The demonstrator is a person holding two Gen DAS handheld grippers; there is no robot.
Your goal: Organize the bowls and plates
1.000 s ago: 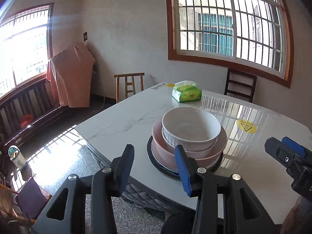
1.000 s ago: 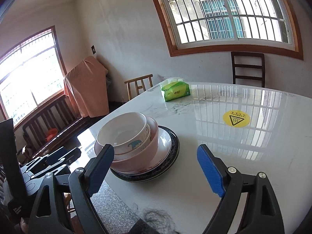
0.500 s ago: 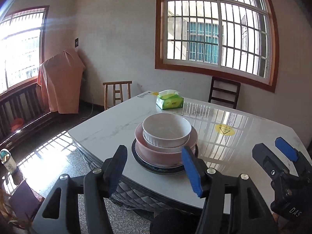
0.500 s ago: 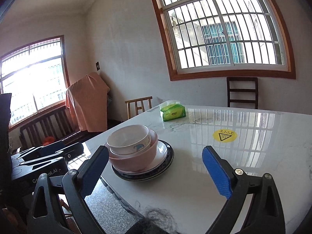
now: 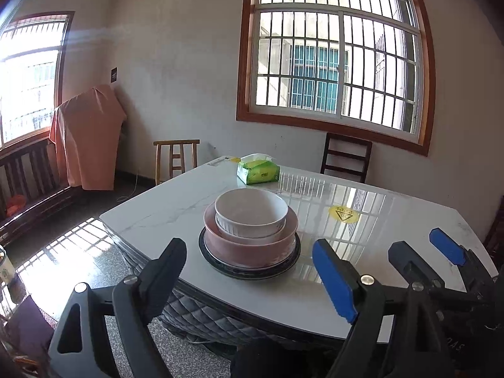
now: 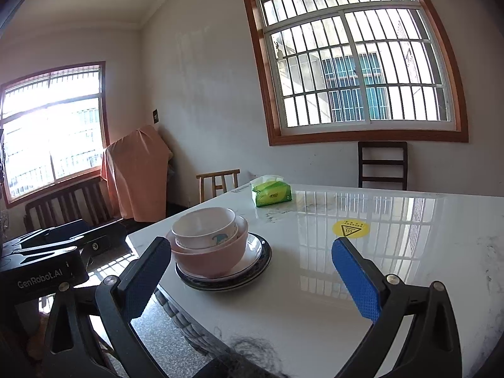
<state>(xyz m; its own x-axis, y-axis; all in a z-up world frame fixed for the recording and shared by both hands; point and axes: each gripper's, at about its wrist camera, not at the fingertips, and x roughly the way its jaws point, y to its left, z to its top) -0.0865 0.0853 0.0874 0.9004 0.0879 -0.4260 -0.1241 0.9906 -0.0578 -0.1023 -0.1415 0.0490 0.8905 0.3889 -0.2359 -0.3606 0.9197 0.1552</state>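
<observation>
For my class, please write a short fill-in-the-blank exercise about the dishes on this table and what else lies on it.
1. The white bowl sits inside a ____ bowl.
2. The stack rests on the marble table, near its ____ edge.
3. The tissue pack at the far end is ____ in colour.
4. The round sticker on the table is ____.

Missing words: pink; front; green; yellow

On the tabletop (image 5: pixel 163 217), near its front edge, a small bowl (image 5: pixel 251 212) sits inside a larger bowl (image 5: pixel 252 245), which rests on stacked plates (image 5: pixel 250 271). Behind the stack, toward the far edge, lies a tissue pack (image 5: pixel 259 171), and to the stack's right a round sticker (image 5: pixel 343 214). Two chairs (image 5: pixel 176 160) stand behind the tabletop.
</observation>
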